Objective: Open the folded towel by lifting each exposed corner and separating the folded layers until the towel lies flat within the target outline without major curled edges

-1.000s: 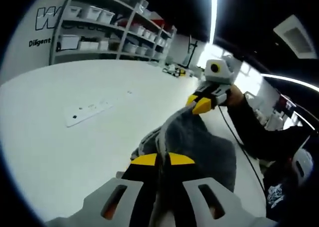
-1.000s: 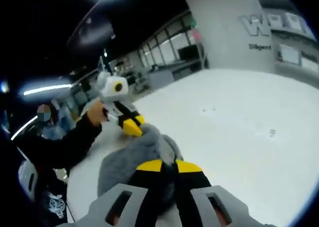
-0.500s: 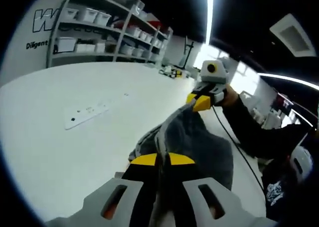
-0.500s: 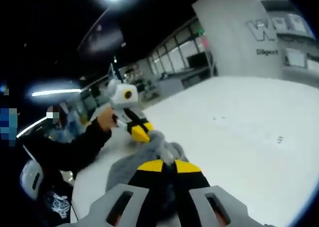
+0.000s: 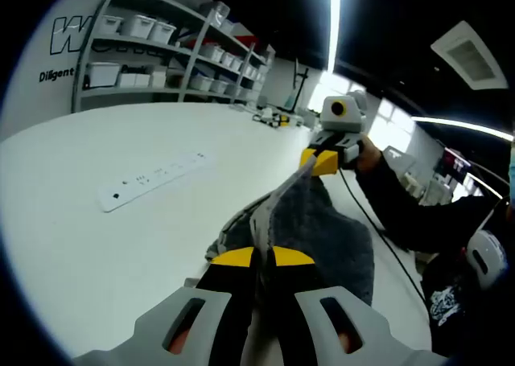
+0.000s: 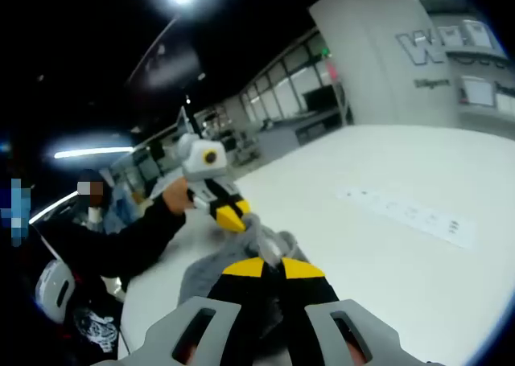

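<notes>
Gray, nubby terry towel [image 5: 322, 229] bunched in soft folds on a smooth white table [image 5: 96, 237], stretched taut between two grippers. Left gripper [image 5: 261, 257], yellow-tipped jaws pinched closed on one towel edge. Right gripper [image 5: 320, 162] likewise clamped on the opposite corner, raised above the tabletop. Long axis running gripper to gripper. Flat white power strip [image 5: 153, 181] lying nearby.

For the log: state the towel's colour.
Grey, plain, no pattern seen. The towel shows best in the left gripper view.
</notes>
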The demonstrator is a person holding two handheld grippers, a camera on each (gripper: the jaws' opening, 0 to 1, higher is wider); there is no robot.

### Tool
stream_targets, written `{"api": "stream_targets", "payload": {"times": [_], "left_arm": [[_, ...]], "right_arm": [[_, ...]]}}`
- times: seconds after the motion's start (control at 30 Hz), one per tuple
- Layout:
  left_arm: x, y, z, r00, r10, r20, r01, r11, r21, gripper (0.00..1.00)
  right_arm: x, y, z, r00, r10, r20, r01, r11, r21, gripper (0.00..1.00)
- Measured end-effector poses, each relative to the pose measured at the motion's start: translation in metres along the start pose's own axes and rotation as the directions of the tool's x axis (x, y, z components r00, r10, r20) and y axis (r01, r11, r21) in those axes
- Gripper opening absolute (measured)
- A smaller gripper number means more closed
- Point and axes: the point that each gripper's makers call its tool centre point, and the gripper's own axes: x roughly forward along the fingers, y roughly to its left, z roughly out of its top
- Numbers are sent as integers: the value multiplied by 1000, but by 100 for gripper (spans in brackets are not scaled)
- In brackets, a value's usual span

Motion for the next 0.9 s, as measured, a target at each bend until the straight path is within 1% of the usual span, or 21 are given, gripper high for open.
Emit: {"api": "stream_targets", "payload": {"times": [0.13,0.3,0.4,0.43,0.47,0.5,0.57,0.77,0.8,0.9], "left_arm": [[-5,-2,4,1000,-14,15,14,1000,-5,4],[-3,-7,4,1000,-22,18,21,1000,2,4],[-3,-9,4,1000,-16,15,16,1000,11,4],[0,-16,1,1000,-13,13,13,1000,14,4],[1,-17,0,1000,-13,11,12,1000,14,4],[-2,-13,2,1000,-13,10,13,1000,11,4],[-3,-12,2,1000,-11,8,11,1000,11,4],[-6,-18,6,1000,-17,19,17,1000,18,3],[-6,-20,7,1000,-18,19,18,1000,23,3],[-7,-21,9,1000,-15,24,14,999,31,3]], "right_arm": [[-2,9,6,1000,6,1,-6,1000,-23,1],[-4,15,8,1000,20,4,-20,999,-43,1],[-5,14,8,1000,20,5,-20,999,-47,1],[-5,14,7,1000,19,4,-19,999,-43,1],[-5,13,7,1000,18,3,-18,999,-44,1],[-5,13,7,1000,20,3,-20,999,-43,1],[-5,12,7,1000,20,4,-20,999,-41,1],[-8,14,9,1000,25,12,-25,999,-42,1],[-10,10,12,1000,25,13,-24,999,-43,1],[-12,10,16,999,30,21,-28,998,-52,1]]}}
